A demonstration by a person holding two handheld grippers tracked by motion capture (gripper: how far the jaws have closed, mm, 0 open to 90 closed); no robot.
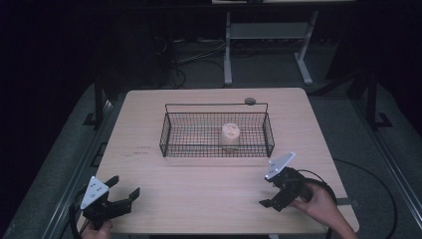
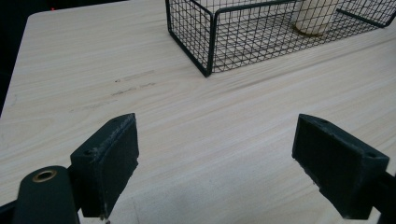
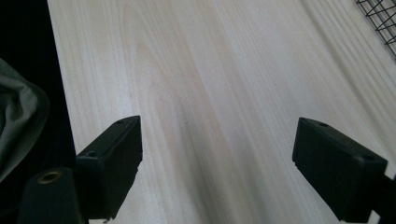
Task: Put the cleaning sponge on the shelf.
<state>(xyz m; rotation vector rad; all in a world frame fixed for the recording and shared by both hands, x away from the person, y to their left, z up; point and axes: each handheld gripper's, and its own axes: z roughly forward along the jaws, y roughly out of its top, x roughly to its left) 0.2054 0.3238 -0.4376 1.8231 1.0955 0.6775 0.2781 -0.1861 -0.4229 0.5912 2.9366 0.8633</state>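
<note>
A black wire basket (image 1: pixel 214 149) stands in the middle of the pale wooden table (image 1: pixel 199 199). Inside it, right of centre, a cream cylinder-shaped thing (image 1: pixel 230 134) stands upright. My left gripper (image 1: pixel 125 185) is at the table's near left corner, open and holding nothing. My right gripper (image 1: pixel 266 190) is at the near right in a hand, pointing left, also open. In the left gripper view the wide-apart left gripper (image 2: pixel 215 135) faces the basket's corner (image 2: pixel 210 42) and the cream thing (image 2: pixel 313 16). In the right gripper view the right gripper (image 3: pixel 217 140) hangs over bare wood.
A small round grey disc (image 1: pixel 250 101) lies by the basket's far rim. A basket corner (image 3: pixel 380 18) shows at the top right of the right gripper view, and grey cloth (image 3: pixel 18 121) past the table edge. White desk legs (image 1: pixel 228 55) and cables lie on the floor behind.
</note>
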